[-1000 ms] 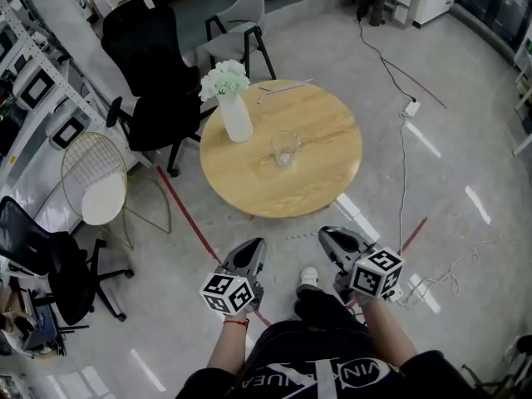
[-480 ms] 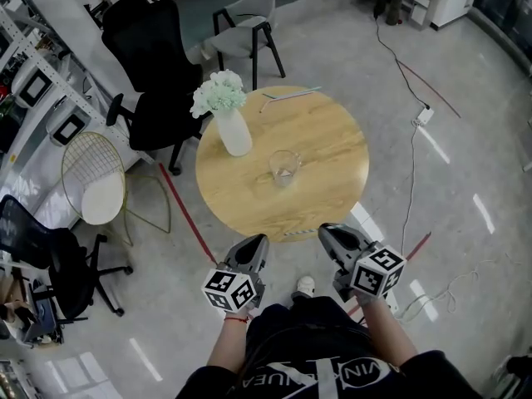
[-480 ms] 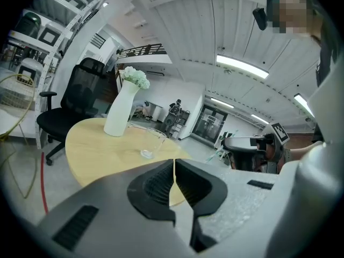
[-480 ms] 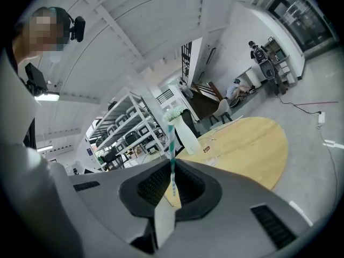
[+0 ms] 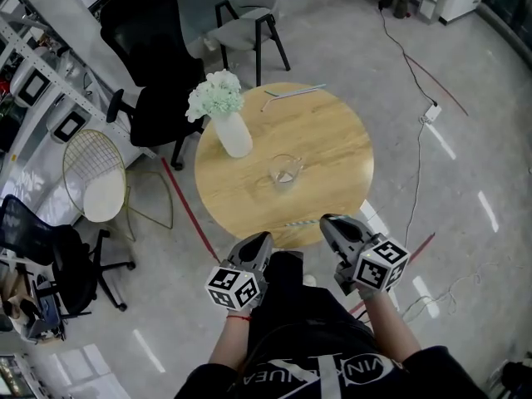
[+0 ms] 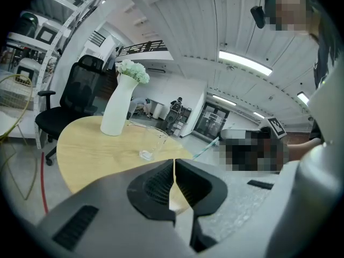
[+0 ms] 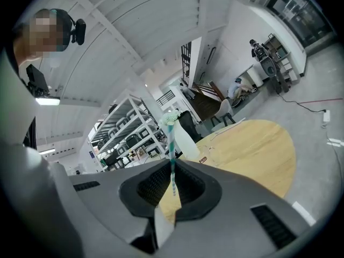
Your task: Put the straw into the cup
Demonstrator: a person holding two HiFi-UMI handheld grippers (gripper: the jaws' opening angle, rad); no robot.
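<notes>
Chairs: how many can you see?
4: a grey chair behind the table, a black office chair by the vase, a wire chair left, another black chair lower left. Others may be hidden.

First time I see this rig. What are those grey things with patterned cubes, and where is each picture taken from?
No robot here: a person holds a pair of tongs in each hand; the patterned cubes are part of them. The head view comes from a camera on the person's head, looking down. Each gripper view comes from a camera riding on one pair, looking along its jaws. The left tongs are shut and empty. The right tongs are shut on a green-striped straw. The round wooden table holds a clear cup, a white vase of flowers and, near its far edge, a thin pale item too small to identify.
</notes>
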